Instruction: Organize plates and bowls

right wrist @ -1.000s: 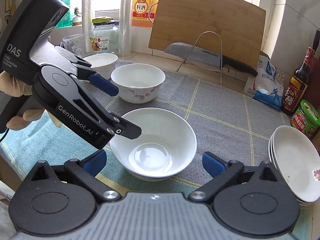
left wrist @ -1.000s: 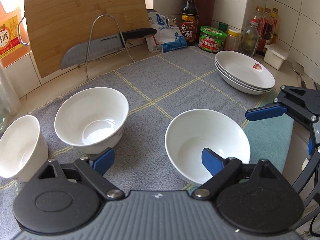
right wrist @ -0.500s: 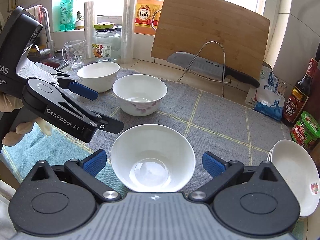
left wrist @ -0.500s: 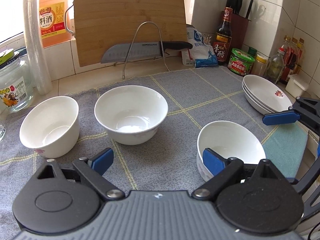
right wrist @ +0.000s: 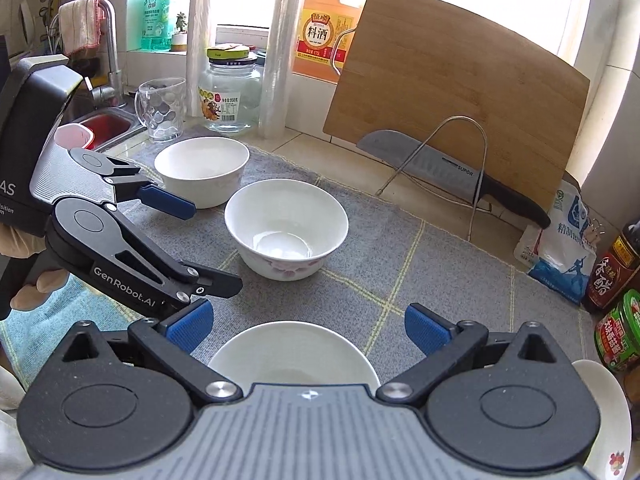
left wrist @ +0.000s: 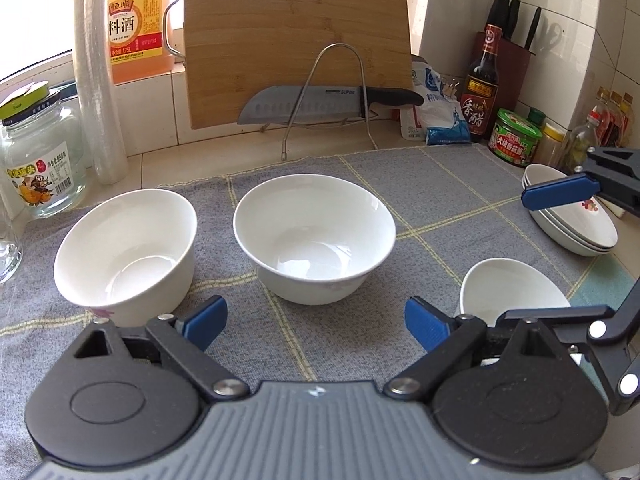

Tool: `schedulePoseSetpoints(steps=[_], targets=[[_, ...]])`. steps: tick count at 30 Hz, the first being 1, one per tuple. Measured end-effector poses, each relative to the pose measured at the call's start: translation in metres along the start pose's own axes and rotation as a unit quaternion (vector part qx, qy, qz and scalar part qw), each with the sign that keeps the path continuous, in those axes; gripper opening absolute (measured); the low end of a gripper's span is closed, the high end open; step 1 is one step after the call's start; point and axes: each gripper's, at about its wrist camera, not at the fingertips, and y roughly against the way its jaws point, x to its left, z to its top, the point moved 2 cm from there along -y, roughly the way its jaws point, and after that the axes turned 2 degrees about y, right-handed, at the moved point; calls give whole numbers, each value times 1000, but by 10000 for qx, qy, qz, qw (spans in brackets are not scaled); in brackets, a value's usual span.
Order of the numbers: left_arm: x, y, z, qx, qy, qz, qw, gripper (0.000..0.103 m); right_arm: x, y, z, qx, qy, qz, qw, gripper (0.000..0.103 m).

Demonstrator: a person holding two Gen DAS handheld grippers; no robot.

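Note:
Three white bowls stand on a grey checked cloth (left wrist: 452, 200). In the left wrist view the left bowl (left wrist: 124, 252) and the middle bowl (left wrist: 316, 240) lie ahead, and my left gripper (left wrist: 316, 322) is open and empty just short of the middle bowl. The third bowl (left wrist: 512, 292) sits at the right, partly hidden. In the right wrist view that bowl (right wrist: 296, 352) lies low between the finger bases of my open right gripper (right wrist: 308, 326), pads clear of it. The left gripper (right wrist: 196, 244) shows open at the left. A stack of plates (left wrist: 576, 228) rests far right.
At the back a bamboo cutting board (left wrist: 296, 40) leans on the wall behind a knife (left wrist: 320, 100) on a wire rack. Sauce bottles and jars (left wrist: 516, 136) crowd the back right corner. A glass jar (left wrist: 40, 160), a glass mug (right wrist: 160, 108) and a sink (right wrist: 104, 128) lie left.
My left gripper has swung left, so the middle bowl now sits straight ahead of it. The right gripper has drawn back and up; the near bowl slid to the bottom of its view.

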Motion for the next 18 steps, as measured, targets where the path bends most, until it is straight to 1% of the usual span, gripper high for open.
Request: schedulePoseSetpoints(steps=[1,4,7,10,13,18], targets=[[1,-1,0,-17,-8,9,10000,95,-2,-4,4,65,47,61,9999,103],[2,-7,-1,0,-94,84,9999,95,-7,-13,13,79,175,170,9997,103],[0,-13,-2,28,-186,118,9998,95,-17,-22,22,82,258,125,9996,103],[-3,-18,0,-14,-326,162,9993,95,-26,-32,30,87,275,176,9994,103],[-5,-23,2,-67,-405,175,9990,95,-30,-45,38,137,333,268,9990,103],[-8,-31,5,-104,-431,182,9989,95,-30,-66,47,253,416,537,9974,103]])
